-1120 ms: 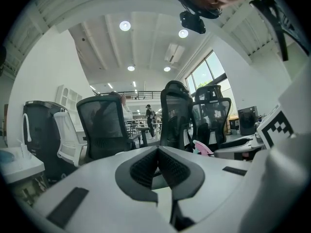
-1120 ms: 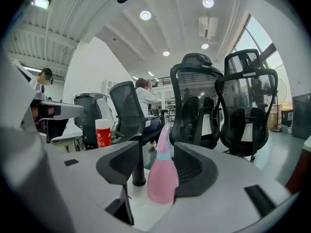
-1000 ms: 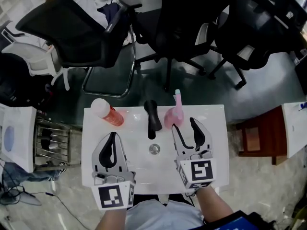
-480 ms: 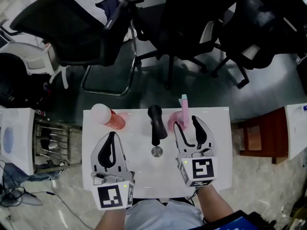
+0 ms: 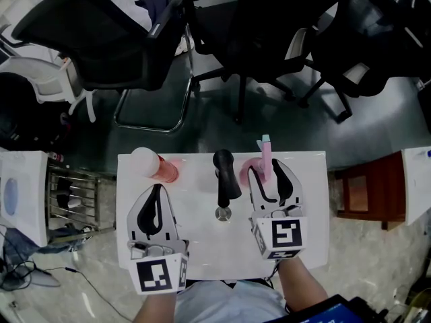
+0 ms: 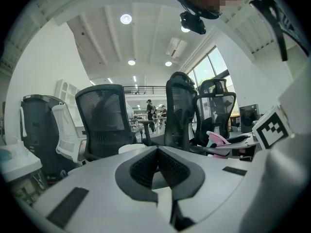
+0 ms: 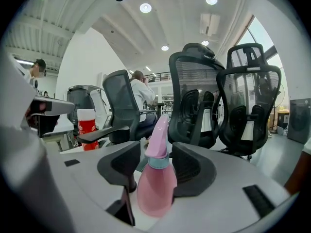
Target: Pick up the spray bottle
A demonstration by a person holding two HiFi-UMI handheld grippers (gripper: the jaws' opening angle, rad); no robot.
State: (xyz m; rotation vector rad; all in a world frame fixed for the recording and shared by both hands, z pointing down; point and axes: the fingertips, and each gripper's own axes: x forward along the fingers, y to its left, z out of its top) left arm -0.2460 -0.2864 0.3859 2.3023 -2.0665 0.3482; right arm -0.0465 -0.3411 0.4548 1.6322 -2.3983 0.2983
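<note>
Seen from above, a white sink top (image 5: 306,210) carries one black faucet (image 5: 225,173), one drain (image 5: 222,213), one white-capped red can (image 5: 156,167) and one pink spray bottle (image 5: 265,157) at its back right. Only the right gripper view shows the bottle upright between the right gripper (image 5: 267,169) pads, the jaws wide but just closing. The left gripper (image 5: 157,189), jaws together and empty, lies near the can. Three black office chairs (image 5: 101,39) crowd the floor beyond.
</note>
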